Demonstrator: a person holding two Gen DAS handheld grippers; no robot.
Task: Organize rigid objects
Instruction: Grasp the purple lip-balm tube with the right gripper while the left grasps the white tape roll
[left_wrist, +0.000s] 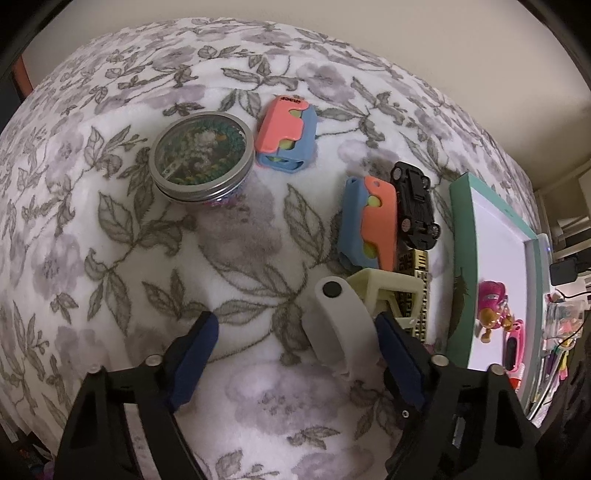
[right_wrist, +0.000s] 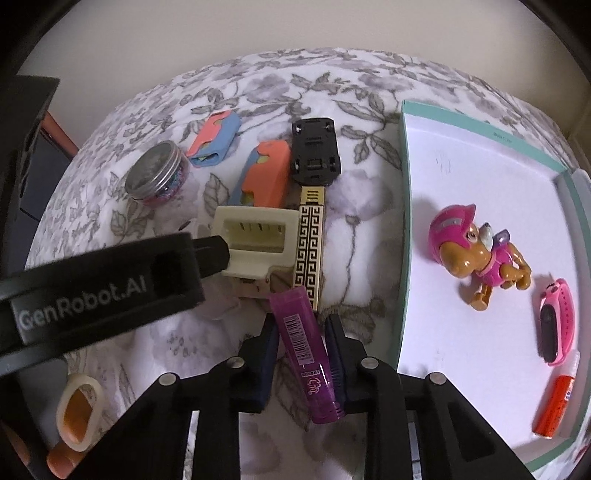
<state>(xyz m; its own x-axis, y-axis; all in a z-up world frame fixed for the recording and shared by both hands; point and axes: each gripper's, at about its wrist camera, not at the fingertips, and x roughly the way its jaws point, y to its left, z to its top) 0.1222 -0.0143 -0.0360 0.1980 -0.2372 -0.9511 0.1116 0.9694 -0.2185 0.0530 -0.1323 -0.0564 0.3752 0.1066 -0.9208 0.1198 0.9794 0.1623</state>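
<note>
My right gripper (right_wrist: 301, 328) is shut on a purple lighter (right_wrist: 303, 354), held over the floral blanket left of the teal-rimmed white box (right_wrist: 405, 206). My left gripper (left_wrist: 295, 332) is open, with a pale grey clip-shaped piece (left_wrist: 338, 321) lying between its fingers against the right pad (left_wrist: 397, 354). Its body shows in the right wrist view (right_wrist: 110, 280). Just ahead lie a cream plastic frame (left_wrist: 384, 291), a gold patterned lighter (right_wrist: 310, 243), an orange-blue case (left_wrist: 371, 221) and a black toy car (left_wrist: 415, 205).
A round tin (left_wrist: 203, 157) and a second orange-blue case (left_wrist: 286, 134) lie farther off on the blanket. The box holds a pink toy dog (right_wrist: 476, 251), a pink band (right_wrist: 556, 321) and a glue tube (right_wrist: 554, 402). An orange-and-cream item (right_wrist: 75, 413) lies at lower left.
</note>
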